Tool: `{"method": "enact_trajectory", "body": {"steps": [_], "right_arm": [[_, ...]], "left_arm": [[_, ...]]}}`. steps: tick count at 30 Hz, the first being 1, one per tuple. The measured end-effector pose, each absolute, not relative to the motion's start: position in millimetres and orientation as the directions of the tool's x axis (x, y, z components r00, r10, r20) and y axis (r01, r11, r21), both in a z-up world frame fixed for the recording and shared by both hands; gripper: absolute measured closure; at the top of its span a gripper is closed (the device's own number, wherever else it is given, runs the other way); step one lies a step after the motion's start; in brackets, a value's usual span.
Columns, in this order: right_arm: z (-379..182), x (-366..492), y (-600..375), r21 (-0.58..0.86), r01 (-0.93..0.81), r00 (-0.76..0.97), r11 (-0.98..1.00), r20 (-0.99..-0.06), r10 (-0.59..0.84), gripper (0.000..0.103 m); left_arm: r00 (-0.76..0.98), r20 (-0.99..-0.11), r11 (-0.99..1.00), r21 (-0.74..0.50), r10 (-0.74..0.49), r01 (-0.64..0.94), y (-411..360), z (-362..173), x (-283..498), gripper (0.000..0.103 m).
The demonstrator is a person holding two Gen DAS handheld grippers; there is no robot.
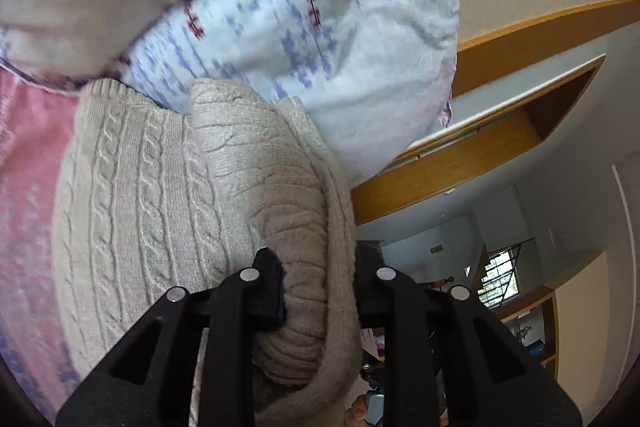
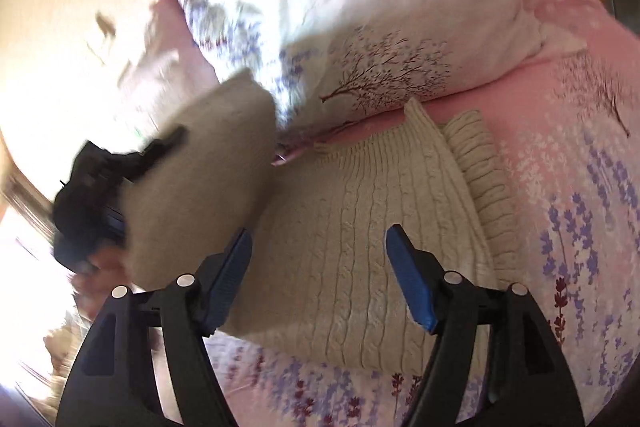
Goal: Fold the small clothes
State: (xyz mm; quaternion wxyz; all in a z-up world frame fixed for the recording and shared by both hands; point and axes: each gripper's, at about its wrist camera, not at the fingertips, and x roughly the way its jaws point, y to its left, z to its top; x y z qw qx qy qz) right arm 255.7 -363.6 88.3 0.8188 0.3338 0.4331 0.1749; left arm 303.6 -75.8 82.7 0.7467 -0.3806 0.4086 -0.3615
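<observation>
A beige cable-knit sweater (image 1: 160,187) lies on a pink flowered bed sheet (image 1: 28,167). My left gripper (image 1: 316,279) is shut on a bunched part of the sweater and lifts it up off the bed. In the right wrist view the sweater (image 2: 360,247) lies flat with its ribbed hem to the right, and its lifted part (image 2: 208,179) hangs from the blurred left gripper (image 2: 104,187) at the left. My right gripper (image 2: 318,247) is open and empty, just above the flat part of the sweater.
A white pillow with a tree and flower print (image 2: 360,7) lies just beyond the sweater; it also shows in the left wrist view (image 1: 320,39). The pink sheet (image 2: 580,187) extends to the right. A wooden door frame (image 1: 500,131) and shelves (image 1: 532,327) stand beyond the bed.
</observation>
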Motion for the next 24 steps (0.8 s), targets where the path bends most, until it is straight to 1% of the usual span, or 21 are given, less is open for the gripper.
{"method": "enact_trajectory", "body": {"steps": [3, 4, 5, 7, 9, 11, 12, 13, 14, 15, 18, 19, 20, 21, 22, 23, 24], "right_arm": [[75.6, 256.7, -389.7, 0.831, 0.044, 0.537, 0.554, -0.487, 0.689, 0.029], [70.1, 258.5, -394.7, 0.849, 0.067, 0.526, 0.524, -0.477, 0.705, 0.023], [67.3, 258.4, -397.3, 0.858, 0.081, 0.517, 0.507, -0.472, 0.715, 0.021], [60.8, 261.5, -402.3, 0.868, 0.111, 0.498, 0.483, -0.470, 0.729, 0.021], [52.0, 266.1, -405.3, 0.879, 0.135, 0.481, 0.458, -0.462, 0.745, 0.021], [45.7, 269.8, -405.3, 0.870, 0.160, 0.465, 0.467, -0.484, 0.742, 0.021], [43.3, 270.6, -404.0, 0.864, 0.172, 0.456, 0.474, -0.496, 0.739, 0.021], [41.0, 272.5, -403.8, 0.863, 0.179, 0.447, 0.471, -0.498, 0.743, 0.021], [40.1, 275.1, -402.9, 0.866, 0.179, 0.446, 0.466, -0.494, 0.746, 0.021], [40.3, 276.3, -402.2, 0.865, 0.181, 0.449, 0.468, -0.496, 0.743, 0.022], [38.0, 286.1, -402.3, 0.849, 0.199, 0.454, 0.490, -0.522, 0.722, 0.030], [36.3, 288.4, -402.6, 0.842, 0.209, 0.456, 0.497, -0.534, 0.712, 0.036], [34.6, 290.2, -402.8, 0.834, 0.217, 0.459, 0.507, -0.546, 0.701, 0.045], [34.3, 291.6, -401.7, 0.817, 0.218, 0.464, 0.533, -0.567, 0.681, 0.052], [34.9, 293.7, -399.9, 0.790, 0.217, 0.466, 0.574, -0.600, 0.650, 0.070], [33.9, 291.3, -403.3, 0.760, 0.211, 0.470, 0.615, -0.630, 0.618, 0.082], [38.3, 291.0, -401.3, 0.729, 0.191, 0.477, 0.657, -0.654, 0.587, 0.083]], "left_arm": [[0.300, -0.383, 0.454, -0.864, -0.874, 0.217, -127.4, 57.2, 305.3, 0.080], [0.259, -0.400, 0.455, -0.867, -0.879, 0.204, -140.8, 46.8, 305.6, 0.078], [0.217, -0.412, 0.453, -0.872, -0.885, 0.189, -151.2, 37.2, 306.2, 0.074], [0.174, -0.403, 0.431, -0.886, -0.898, 0.170, -156.7, 26.9, 303.6, 0.072], [0.190, -0.374, 0.409, -0.889, -0.908, 0.203, -144.0, 33.4, 298.1, 0.072], [0.228, -0.362, 0.412, -0.880, -0.904, 0.238, -123.1, 47.4, 291.9, 0.060], [0.262, -0.370, 0.434, -0.863, -0.891, 0.257, -112.1, 56.5, 288.6, 0.058], [0.296, -0.392, 0.471, -0.838, -0.871, 0.276, -99.1, 63.3, 283.4, 0.052], [0.331, -0.427, 0.521, -0.803, -0.841, 0.288, -87.9, 69.2, 279.2, 0.049], [0.366, -0.469, 0.578, -0.763, -0.804, 0.289, -77.2, 72.6, 275.4, 0.048], [0.403, -0.557, 0.673, -0.695, -0.726, 0.253, -51.0, 69.0, 273.1, 0.047], [0.404, -0.580, 0.693, -0.680, -0.708, 0.239, -44.8, 64.9, 272.8, 0.047], [0.403, -0.603, 0.714, -0.664, -0.688, 0.225, -39.9, 60.6, 272.3, 0.047], [0.401, -0.622, 0.729, -0.650, -0.672, 0.213, -31.3, 55.2, 271.1, 0.047], [0.398, -0.638, 0.742, -0.640, -0.659, 0.202, -25.5, 49.3, 271.5, 0.047], [0.393, -0.649, 0.749, -0.634, -0.651, 0.195, -22.0, 44.5, 271.8, 0.047], [0.385, -0.655, 0.750, -0.634, -0.651, 0.190, -20.7, 40.5, 271.2, 0.047]]}}
